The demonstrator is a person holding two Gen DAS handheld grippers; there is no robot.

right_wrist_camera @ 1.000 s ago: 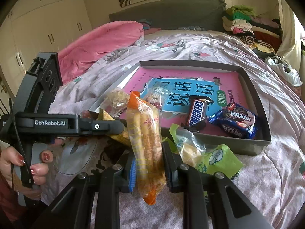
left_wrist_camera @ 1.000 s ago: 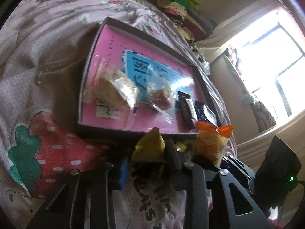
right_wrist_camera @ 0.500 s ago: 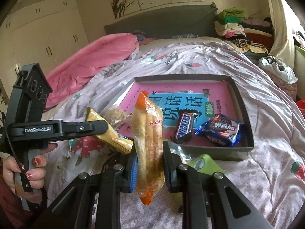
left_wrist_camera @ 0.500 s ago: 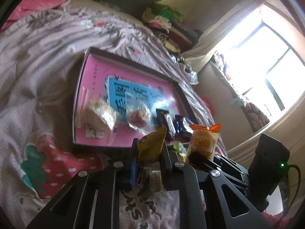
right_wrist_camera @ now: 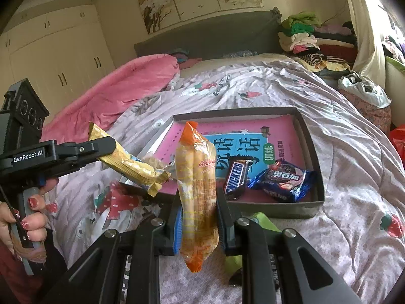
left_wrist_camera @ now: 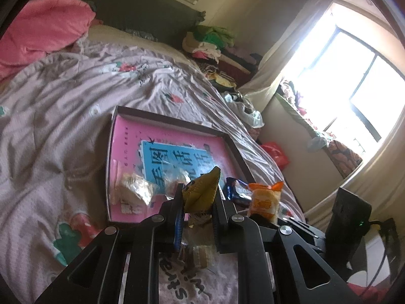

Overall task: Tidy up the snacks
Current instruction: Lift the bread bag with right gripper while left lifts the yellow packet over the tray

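My left gripper is shut on a yellow snack packet, held in the air before the grey tray's near edge; both show in the right wrist view, the gripper and the packet. My right gripper is shut on a tall orange packet of stick snacks, held upright before the tray; it also shows in the left wrist view. In the tray lie a Snickers bar, a blue cookie packet and two clear-bagged pastries.
The tray holds a pink and blue book as its floor. A green packet lies on the strawberry-print quilt below my right gripper. A pink duvet lies at the left, folded clothes at the far right.
Both grippers have risen away from the quilt with their packets. The tray now sits lower and farther off in both views. The green packet has dropped mostly behind my right gripper.
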